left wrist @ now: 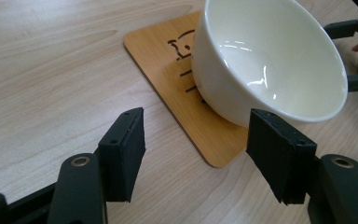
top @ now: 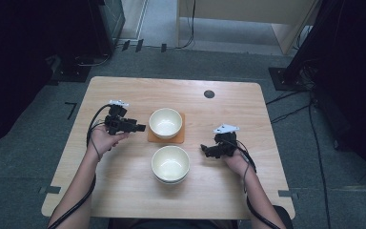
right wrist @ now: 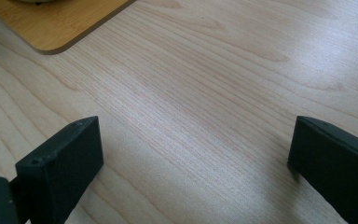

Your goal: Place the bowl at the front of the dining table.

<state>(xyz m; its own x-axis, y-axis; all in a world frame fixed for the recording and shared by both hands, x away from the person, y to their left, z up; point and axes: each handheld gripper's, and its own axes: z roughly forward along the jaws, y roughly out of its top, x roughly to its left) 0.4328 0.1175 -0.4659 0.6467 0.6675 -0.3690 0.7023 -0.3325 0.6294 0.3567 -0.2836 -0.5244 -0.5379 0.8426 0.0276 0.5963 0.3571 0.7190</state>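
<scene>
L claw point(top: 140, 128) was open, nothing gripped, just beside white bowl point(top: 165, 122) on wooden coaster point(top: 179, 137), mid table point(top: 124, 186). R claw point(top: 204, 149) open too, near front bowl point(top: 170, 163).

The coaster's point(left wrist: 182, 88) engraved design is partly hidden under the white bowl point(left wrist: 265, 60), whose rim is cut off at twelve o'clock.

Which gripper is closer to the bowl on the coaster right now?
Left. The left gripper sits just beside the bowl on the coaster; the right gripper is farther off, nearer the stacked bowls.
</scene>
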